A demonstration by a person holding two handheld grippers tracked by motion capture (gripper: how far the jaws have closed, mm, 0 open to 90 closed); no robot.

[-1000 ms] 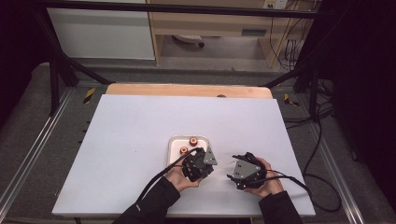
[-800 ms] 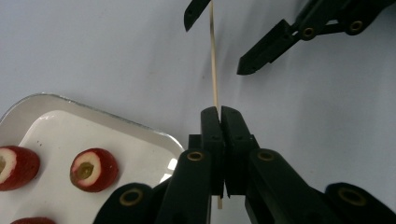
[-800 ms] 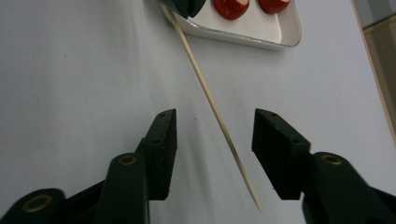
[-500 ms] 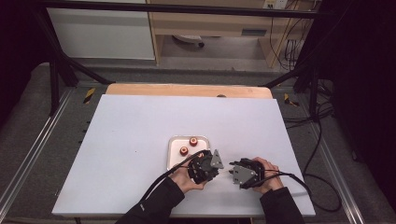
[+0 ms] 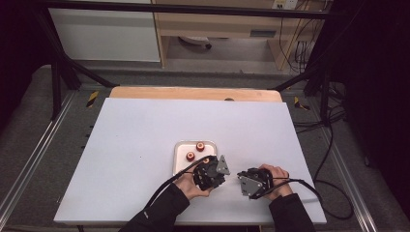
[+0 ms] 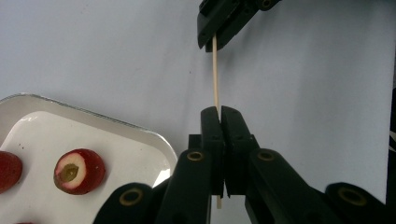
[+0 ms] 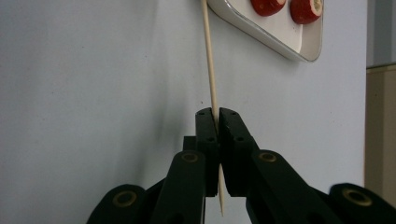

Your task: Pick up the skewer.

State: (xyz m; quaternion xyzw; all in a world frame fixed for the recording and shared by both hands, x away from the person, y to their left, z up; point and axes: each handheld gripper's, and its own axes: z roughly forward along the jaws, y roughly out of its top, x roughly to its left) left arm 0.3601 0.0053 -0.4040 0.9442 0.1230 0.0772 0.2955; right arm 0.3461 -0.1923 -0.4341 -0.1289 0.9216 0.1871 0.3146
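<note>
The left gripper is pinched on a thin wooden skewer; the right gripper has just been closing and now clamps the same skewer, so both hold it between them above the white table, just beside the tray. The tray carries 2 or more red fruit pieces. For a clean step, judged from this pose: keep 1 grip firm, align the skewer tip with a fruit's centre, and avoid bending the thin stick between the 2 grips.
</note>
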